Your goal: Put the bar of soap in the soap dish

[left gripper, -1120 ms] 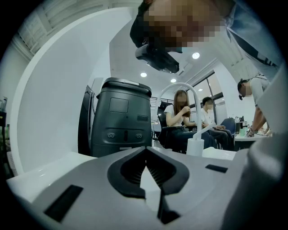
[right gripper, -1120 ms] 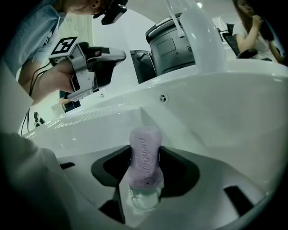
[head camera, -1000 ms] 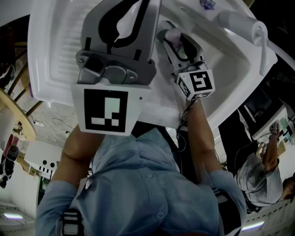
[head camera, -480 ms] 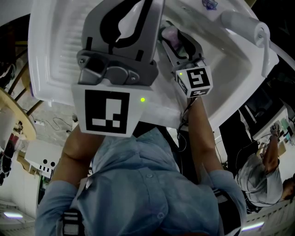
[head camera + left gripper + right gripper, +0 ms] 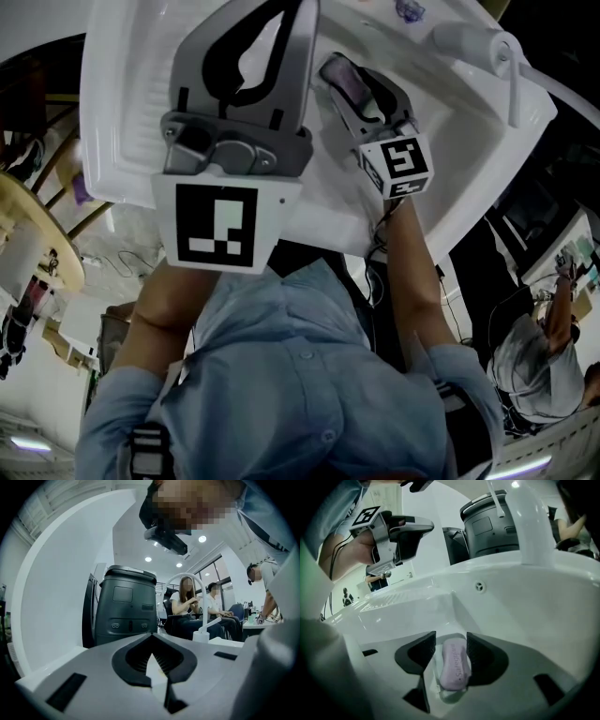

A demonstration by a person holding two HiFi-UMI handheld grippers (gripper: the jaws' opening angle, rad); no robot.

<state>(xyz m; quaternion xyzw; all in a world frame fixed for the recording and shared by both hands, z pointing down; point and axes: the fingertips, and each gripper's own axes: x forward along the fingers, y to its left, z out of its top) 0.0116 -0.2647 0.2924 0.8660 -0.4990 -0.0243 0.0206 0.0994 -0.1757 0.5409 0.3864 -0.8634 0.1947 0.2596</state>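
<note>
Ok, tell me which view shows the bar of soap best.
The right gripper view: the bar of soap lies lengthwise between the jaws of the right gripper, its whole top face in sight. The head view catches only a small part of it past that gripper. The left gripper view shows none of it.

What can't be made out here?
Soap dish: in no view; in the head view the left gripper covers much of the sink.
Lettering on the bar of soap: too blurred, right gripper view.
Faucet top: cut off by the upper edge, right gripper view.
</note>
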